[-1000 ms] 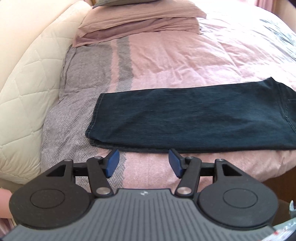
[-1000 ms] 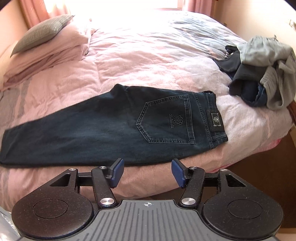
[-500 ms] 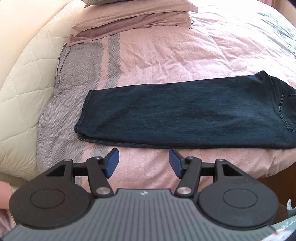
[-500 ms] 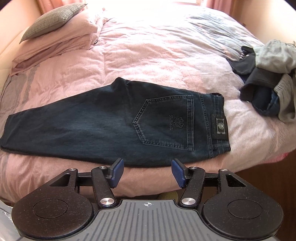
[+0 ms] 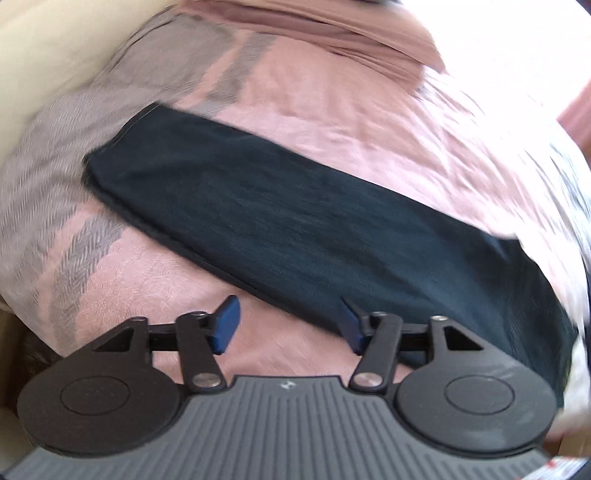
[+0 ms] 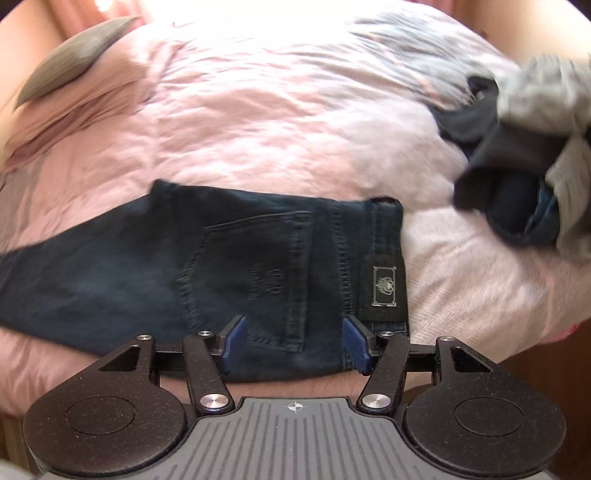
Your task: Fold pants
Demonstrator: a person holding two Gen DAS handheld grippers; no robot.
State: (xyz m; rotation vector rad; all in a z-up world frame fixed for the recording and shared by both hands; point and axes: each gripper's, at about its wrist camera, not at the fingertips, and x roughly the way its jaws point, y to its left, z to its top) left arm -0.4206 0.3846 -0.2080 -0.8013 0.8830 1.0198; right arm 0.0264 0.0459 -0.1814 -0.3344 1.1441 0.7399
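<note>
Dark blue jeans (image 6: 207, 266) lie flat on the pink bed, one leg over the other, hems to the left and waistband with its leather patch (image 6: 384, 286) to the right. In the left wrist view the leg end (image 5: 258, 192) runs slantwise. My left gripper (image 5: 290, 323) hovers at the leg's near edge; its jaws are closing, and its right fingertip (image 5: 351, 326) is over the denim edge with nothing pinched. My right gripper (image 6: 295, 343) stands open just above the seat, over the back pocket's lower corner near the waistband.
A heap of grey and dark clothes (image 6: 528, 147) lies on the bed at the right. Pink pillows (image 5: 351, 33) and a grey cushion (image 6: 70, 59) sit at the head. A cream quilted headboard (image 5: 48, 48) stands at the left. The bed's near edge drops off below the jeans.
Both grippers have sunk closer to the jeans. The left one has rolled, so the leg now runs slantwise. The right one has slid over the back pocket and waistband.
</note>
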